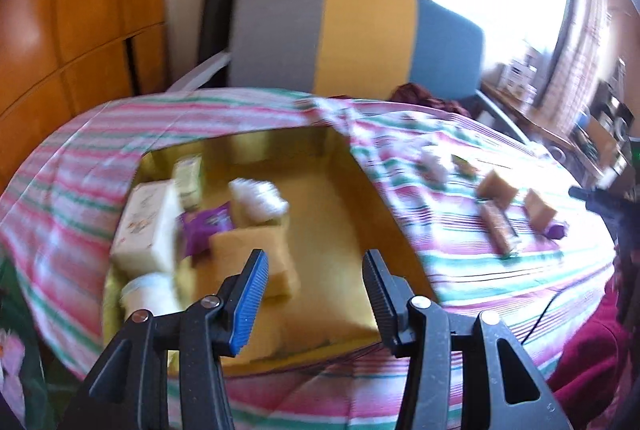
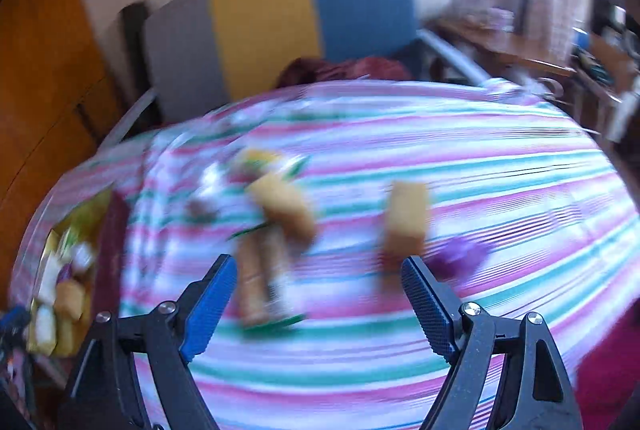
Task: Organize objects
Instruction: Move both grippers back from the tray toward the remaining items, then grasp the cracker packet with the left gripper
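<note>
We saw a bed with a striped cover (image 2: 460, 166). On it lay an open yellow box (image 1: 352, 182), two tan blocks (image 2: 406, 218), a long bar (image 2: 256, 282) and a purple piece (image 2: 460, 256).

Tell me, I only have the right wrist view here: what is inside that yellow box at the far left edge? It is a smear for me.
Observer: The left wrist view shows the yellow box open, holding a white carton, a purple packet and a yellow sponge-like block, among others.
Operator: Is the left hand-held gripper carrying anything?
Observer: No. The left hand-held gripper hangs over the box with nothing between its fingers.
Operator: Anything on the cloth beyond my blurred items?
Observer: The right hand-held gripper is open and empty; past the brown blocks, a small white item lies nearer the box.
</note>
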`<state>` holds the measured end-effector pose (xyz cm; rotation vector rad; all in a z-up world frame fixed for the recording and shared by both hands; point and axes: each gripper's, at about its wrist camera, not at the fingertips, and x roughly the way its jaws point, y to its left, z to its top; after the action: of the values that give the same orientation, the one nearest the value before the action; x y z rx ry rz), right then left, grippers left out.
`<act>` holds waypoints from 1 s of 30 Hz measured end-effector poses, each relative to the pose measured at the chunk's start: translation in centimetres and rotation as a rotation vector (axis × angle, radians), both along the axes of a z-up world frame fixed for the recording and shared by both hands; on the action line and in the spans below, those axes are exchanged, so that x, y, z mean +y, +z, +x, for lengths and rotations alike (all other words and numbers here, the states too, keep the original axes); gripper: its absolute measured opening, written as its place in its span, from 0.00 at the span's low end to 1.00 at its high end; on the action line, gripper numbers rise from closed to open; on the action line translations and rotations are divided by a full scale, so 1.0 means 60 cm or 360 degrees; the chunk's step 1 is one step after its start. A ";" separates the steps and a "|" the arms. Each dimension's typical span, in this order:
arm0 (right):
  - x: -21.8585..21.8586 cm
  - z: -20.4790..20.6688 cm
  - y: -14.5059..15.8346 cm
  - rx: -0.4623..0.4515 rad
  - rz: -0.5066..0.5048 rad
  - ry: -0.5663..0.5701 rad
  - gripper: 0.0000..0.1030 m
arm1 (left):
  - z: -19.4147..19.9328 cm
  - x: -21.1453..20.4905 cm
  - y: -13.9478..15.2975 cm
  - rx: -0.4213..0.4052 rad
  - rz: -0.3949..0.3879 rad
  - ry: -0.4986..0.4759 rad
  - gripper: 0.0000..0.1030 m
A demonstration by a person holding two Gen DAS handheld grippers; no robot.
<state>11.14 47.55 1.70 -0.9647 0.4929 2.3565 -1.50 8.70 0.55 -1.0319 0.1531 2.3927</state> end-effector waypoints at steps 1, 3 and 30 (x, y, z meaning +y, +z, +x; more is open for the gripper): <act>0.026 0.013 0.004 0.0018 0.0018 -0.0066 0.85 | 0.002 0.017 0.006 0.0007 0.0006 -0.0043 0.48; 0.069 0.035 0.003 0.0041 0.0029 -0.0185 0.86 | 0.009 0.050 0.016 0.0023 0.0019 -0.0126 0.48; 0.199 0.115 -0.062 0.0167 -0.0379 -0.0548 0.86 | -0.004 0.486 -0.127 -0.0512 -0.0082 -0.0459 0.59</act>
<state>18.03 59.51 -2.04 -0.7856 0.9204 2.0739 -1.72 37.83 -7.08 -1.3063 0.2311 1.9482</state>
